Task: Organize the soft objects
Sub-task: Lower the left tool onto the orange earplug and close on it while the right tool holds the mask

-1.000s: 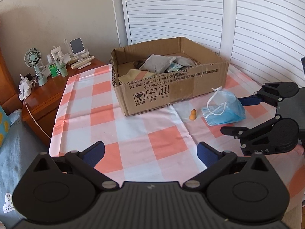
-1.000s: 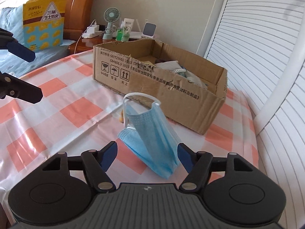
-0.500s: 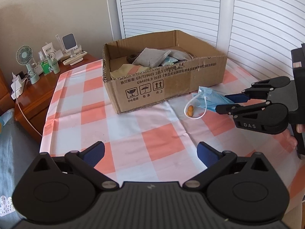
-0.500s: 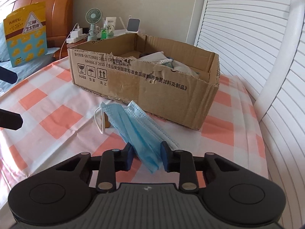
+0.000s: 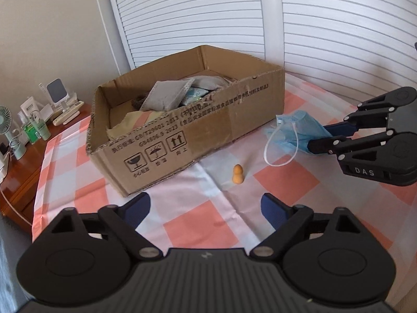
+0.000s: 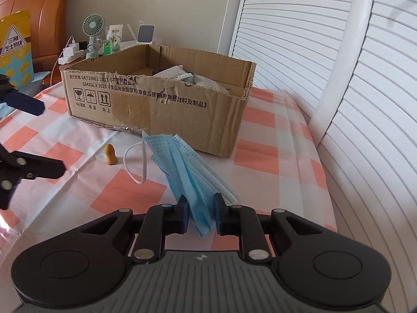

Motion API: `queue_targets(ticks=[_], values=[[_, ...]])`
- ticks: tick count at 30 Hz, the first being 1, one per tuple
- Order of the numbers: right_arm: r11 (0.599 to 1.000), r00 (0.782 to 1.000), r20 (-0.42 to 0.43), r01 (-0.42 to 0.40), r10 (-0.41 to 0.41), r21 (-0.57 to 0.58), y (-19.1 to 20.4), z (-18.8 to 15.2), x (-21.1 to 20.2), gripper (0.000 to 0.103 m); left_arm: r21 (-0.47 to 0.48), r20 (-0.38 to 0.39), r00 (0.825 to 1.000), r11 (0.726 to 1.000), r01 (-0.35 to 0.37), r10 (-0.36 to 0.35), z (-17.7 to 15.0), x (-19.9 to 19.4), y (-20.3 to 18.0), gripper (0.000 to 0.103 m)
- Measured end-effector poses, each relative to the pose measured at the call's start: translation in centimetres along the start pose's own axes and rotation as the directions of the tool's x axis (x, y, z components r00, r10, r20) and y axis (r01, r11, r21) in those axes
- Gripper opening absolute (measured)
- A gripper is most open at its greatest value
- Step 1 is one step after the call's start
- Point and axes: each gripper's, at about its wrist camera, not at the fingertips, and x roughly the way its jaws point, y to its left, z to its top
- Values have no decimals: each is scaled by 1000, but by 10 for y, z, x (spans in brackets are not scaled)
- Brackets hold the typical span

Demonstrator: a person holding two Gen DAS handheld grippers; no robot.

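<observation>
A blue face mask (image 6: 192, 172) hangs from my right gripper (image 6: 200, 212), which is shut on its lower end and holds it just above the checked cloth, right of the cardboard box (image 6: 156, 104). In the left wrist view the mask (image 5: 299, 130) and right gripper (image 5: 322, 137) show at the right. The box (image 5: 182, 135) holds several cloths and packets. A small orange gourd-shaped object (image 5: 237, 174) stands on the cloth in front of the box. My left gripper (image 5: 206, 208) is open and empty, low above the cloth near the orange object.
A wooden nightstand (image 5: 23, 161) at the left carries a small fan (image 5: 7, 130), bottles and a charger. White louvred doors (image 5: 312, 26) stand behind the table. A yellow bag (image 6: 15, 52) leans by the headboard. The cloth's edge (image 5: 39, 208) drops at left.
My right gripper has shut on the mask and lifted it slightly off the cloth. The left gripper has moved forward toward the box and the orange object, still open.
</observation>
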Motion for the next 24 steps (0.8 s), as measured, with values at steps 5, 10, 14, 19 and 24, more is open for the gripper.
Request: queue_targets(ticks=[5, 10, 14, 19, 24], values=[[1000, 1000, 10, -7, 7, 0, -1, -3, -2, 23, -4, -18, 999, 999, 47, -48, 5, 24, -4, 54], [1000, 1000, 12, -18, 18, 0, -3, -2, -2, 23, -22, 4, 995, 994, 103, -103, 8, 33, -4, 42], [1000, 1000, 13, -23, 23, -8, -3, -2, -2, 23, -51, 17, 992, 991, 125, -124, 12, 39, -4, 27], [1000, 1000, 13, -23, 23, -12, -2, -2, -1, 23, -43, 38, 991, 991, 127, -125, 13, 40, -7, 9], [999, 1000, 14, -17, 17, -31, 0, -2, -1, 21, -51, 31, 990, 989, 141, -139, 12, 40, -4, 8]])
